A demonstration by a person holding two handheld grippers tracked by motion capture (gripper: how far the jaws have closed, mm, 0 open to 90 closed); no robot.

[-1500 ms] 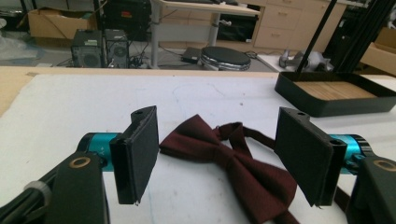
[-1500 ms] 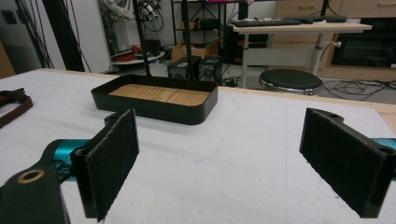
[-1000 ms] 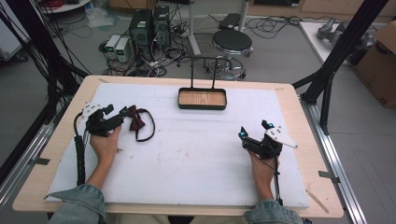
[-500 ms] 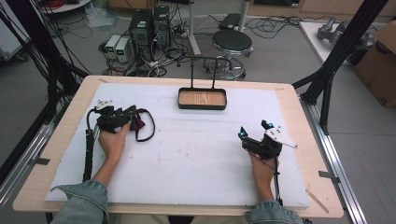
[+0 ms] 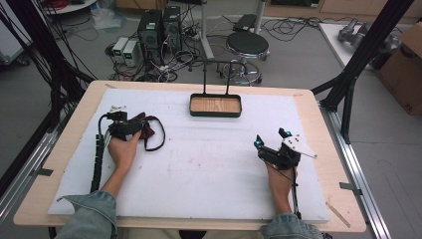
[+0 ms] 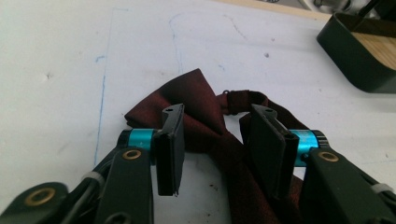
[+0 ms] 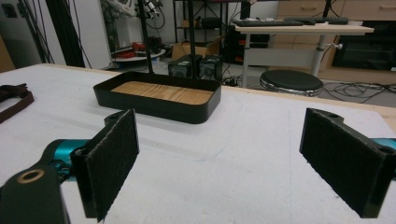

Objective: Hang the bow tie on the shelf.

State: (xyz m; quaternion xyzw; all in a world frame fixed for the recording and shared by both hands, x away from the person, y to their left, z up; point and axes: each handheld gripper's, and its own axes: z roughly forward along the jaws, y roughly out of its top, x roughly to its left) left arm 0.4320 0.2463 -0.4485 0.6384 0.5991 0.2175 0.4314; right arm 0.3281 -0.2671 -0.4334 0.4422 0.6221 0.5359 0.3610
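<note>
since a second ago my left gripper (image 6: 219,149) slid over the bow tie (image 6: 205,109), jaws just closing, not yet pinching; soft, limp cloth, so i'd grip its knot between my fingers.

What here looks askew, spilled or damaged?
Nothing spilled or broken. The dark red bow tie lies crumpled with its strap looped loosely beside it; the left gripper straddles it, jaws just closing. The white mat bears faint marks.

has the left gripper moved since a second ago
Yes. In the high view the left gripper has shifted right, toward the black tray, onto the dark red bow tie. Its jaws have just been closing, with the bow tie between them.
</note>
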